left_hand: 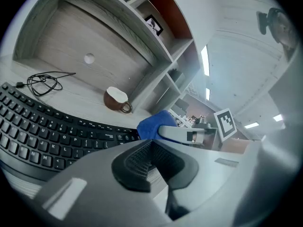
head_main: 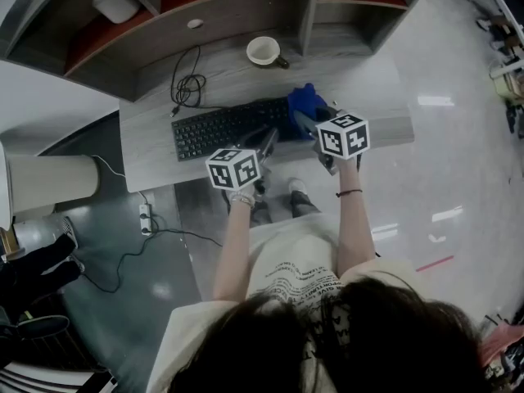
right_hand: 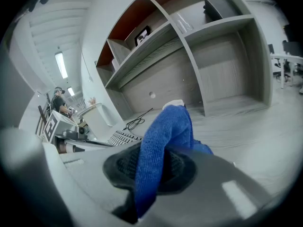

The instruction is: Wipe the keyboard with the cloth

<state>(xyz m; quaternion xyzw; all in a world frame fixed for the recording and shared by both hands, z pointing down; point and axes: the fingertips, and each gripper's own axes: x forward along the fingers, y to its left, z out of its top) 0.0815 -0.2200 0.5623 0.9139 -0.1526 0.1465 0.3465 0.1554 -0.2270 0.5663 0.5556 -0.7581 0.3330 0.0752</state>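
Observation:
A black keyboard (head_main: 221, 129) lies on the grey desk (head_main: 155, 158), close to its front edge. My right gripper (head_main: 309, 122) is shut on a blue cloth (head_main: 304, 102) and holds it over the keyboard's right end. In the right gripper view the cloth (right_hand: 165, 136) hangs out from between the jaws, with the keyboard (right_hand: 122, 137) beyond it. My left gripper (head_main: 267, 143) hovers above the keyboard's front right part, and its jaws are shut with nothing in them. The left gripper view shows the keyboard (left_hand: 42, 131), the cloth (left_hand: 152, 124) and the right gripper (left_hand: 189, 135).
A white cup (head_main: 264, 51) stands at the back of the desk, and a coiled black cable (head_main: 187, 84) lies behind the keyboard. Shelves (head_main: 307, 11) rise at the desk's rear. On the floor to the left are a power strip (head_main: 146, 218) and a white cylinder (head_main: 49, 178).

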